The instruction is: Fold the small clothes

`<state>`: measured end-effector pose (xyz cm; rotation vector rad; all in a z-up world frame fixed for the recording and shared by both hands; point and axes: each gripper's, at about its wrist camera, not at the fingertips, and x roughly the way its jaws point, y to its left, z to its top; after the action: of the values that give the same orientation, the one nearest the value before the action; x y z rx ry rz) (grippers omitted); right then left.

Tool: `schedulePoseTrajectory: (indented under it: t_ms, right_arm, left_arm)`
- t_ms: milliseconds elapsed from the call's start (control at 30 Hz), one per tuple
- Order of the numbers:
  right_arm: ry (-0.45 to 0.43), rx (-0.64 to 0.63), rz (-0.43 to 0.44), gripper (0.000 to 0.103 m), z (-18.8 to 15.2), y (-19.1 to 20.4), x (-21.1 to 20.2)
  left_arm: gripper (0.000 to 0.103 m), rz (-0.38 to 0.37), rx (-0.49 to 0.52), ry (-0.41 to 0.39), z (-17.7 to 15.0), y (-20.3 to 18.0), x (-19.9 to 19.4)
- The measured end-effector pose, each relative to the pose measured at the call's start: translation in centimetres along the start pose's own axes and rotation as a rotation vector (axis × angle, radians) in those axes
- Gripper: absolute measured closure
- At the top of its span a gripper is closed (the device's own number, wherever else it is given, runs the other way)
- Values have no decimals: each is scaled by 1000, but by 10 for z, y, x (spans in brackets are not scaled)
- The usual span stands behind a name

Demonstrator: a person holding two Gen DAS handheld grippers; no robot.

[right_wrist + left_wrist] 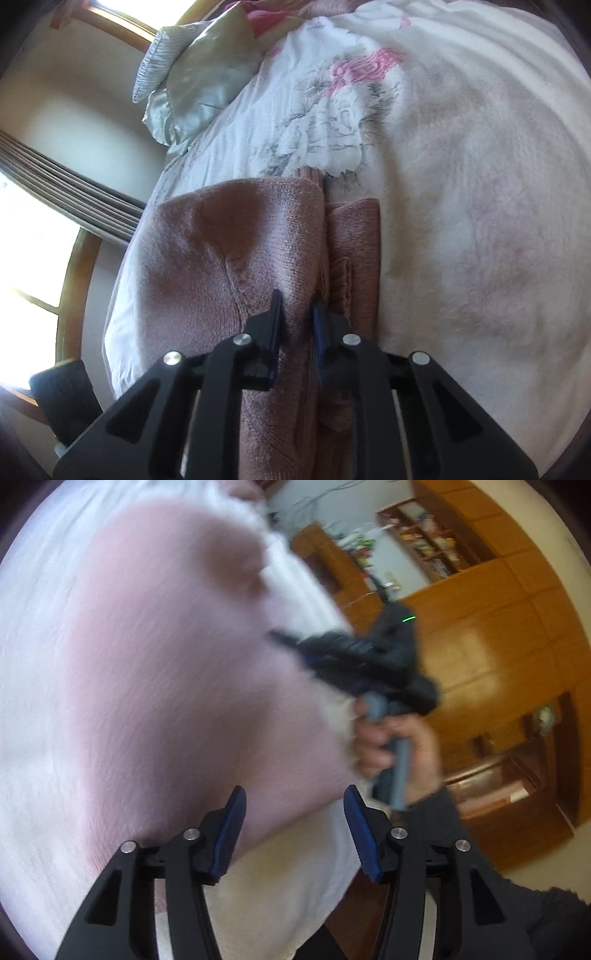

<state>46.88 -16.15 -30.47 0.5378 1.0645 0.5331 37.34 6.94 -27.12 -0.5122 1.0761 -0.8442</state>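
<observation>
A pink knitted garment [240,251] lies on the bed, partly folded, with a second layer [360,236] showing beside its edge. My right gripper [297,314] is shut on a fold of this knit near its edge. In the left wrist view the same garment [166,664] fills the left side, blurred and pale. My left gripper [293,805] is open just above the knit, nothing between its fingers. Beyond it a hand [399,749] holds the right gripper [280,637], whose tips rest at the garment's far edge.
The bed has a white floral cover [332,110] and a fluffy white blanket [498,221]. A pale green pillow [199,85] lies at the head. Wooden cabinets [498,646] and shelves [424,535] stand past the bed. A window and curtain [66,195] are at the left.
</observation>
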Motion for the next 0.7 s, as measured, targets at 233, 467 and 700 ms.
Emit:
schedulePoseTrajectory:
  t_ms: [233, 467, 700]
  right_arm:
    - [-30, 85, 31, 57, 40, 0, -6]
    - [-10, 59, -91, 94, 52, -16, 30]
    - [-23, 105, 9, 75, 44, -23, 8]
  left_arm:
    - [43, -34, -23, -142, 119, 24, -60]
    - [66, 114, -185, -72, 146, 98, -11]
    - [46, 111, -171, -92, 140, 87, -23]
